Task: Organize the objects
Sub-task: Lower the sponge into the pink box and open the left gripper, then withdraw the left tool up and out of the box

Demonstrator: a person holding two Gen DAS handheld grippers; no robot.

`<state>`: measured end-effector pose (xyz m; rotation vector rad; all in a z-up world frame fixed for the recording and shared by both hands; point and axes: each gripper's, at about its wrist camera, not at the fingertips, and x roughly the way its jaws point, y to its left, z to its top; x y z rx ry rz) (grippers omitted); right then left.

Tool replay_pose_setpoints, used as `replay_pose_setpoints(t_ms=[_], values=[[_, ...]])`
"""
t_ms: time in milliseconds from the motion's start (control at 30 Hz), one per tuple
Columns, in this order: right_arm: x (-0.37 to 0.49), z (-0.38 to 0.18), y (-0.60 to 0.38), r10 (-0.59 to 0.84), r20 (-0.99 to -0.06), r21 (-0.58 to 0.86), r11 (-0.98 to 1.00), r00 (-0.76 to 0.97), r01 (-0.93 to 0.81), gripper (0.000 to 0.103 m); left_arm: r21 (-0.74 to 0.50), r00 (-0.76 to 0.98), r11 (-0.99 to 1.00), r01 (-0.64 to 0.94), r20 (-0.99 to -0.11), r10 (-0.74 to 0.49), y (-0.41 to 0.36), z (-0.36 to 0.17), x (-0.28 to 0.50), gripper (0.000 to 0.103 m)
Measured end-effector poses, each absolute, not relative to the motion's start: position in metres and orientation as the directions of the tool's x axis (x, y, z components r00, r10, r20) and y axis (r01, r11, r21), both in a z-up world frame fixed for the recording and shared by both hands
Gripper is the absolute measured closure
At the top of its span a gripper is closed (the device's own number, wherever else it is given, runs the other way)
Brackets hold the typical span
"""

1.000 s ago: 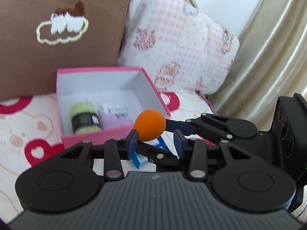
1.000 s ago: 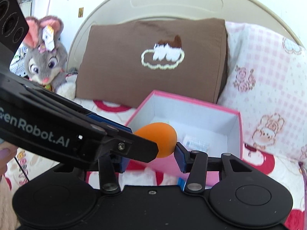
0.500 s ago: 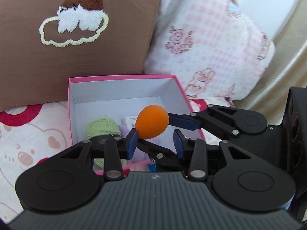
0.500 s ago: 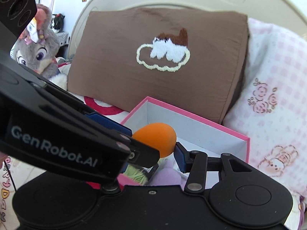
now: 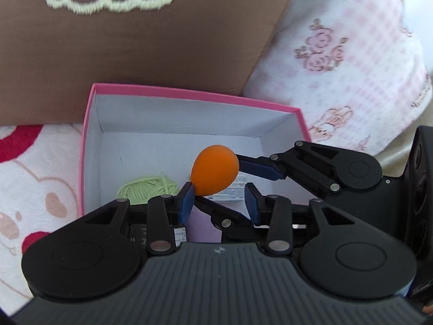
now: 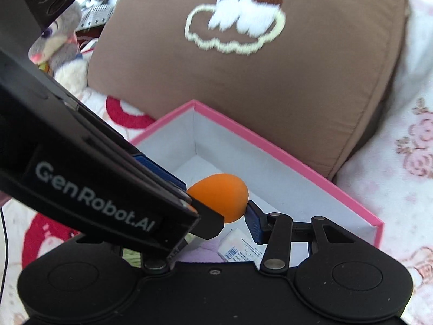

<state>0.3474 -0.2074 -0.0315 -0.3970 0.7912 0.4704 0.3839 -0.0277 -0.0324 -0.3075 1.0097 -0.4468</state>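
Bed cover: orange egg now over pink box, R gripper holding.

Bright daylight, soft shadows, motion-blurred pillows, fisheye bending at edges

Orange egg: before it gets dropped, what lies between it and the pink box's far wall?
Nothing: only bare white box floor lies between the orange egg and the pink box far wall, seen in the left wrist view.
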Motion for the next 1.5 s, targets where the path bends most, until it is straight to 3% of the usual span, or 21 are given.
replay_pose_setpoints(t_ms=[700, 1333, 1500], values=[[0.376, -0.07, -0.213, 0.253, -0.821, -0.173, 0.745, 0.513, -0.644, 0.05, -0.473, 0.424, 0.873, 0.121, -0.77, -0.477, -0.03, -0.074, 0.417, 0.065], [0.316, -0.027, -0.221, 0.256, -0.779, -0.131, 0.826, 0.573, -0.548, 0.049, -0.406, 0.486, 0.903, 0.138, -0.767, -0.419, -0.016, -0.022, 0.376, 0.062], [0.274, -0.002, -0.225, 0.237, -0.761, -0.144, 0.846, 0.604, -0.514, 0.041, -0.357, 0.51, 0.92, 0.163, -0.768, -0.388, -0.01, 0.008, 0.349, 0.062]])
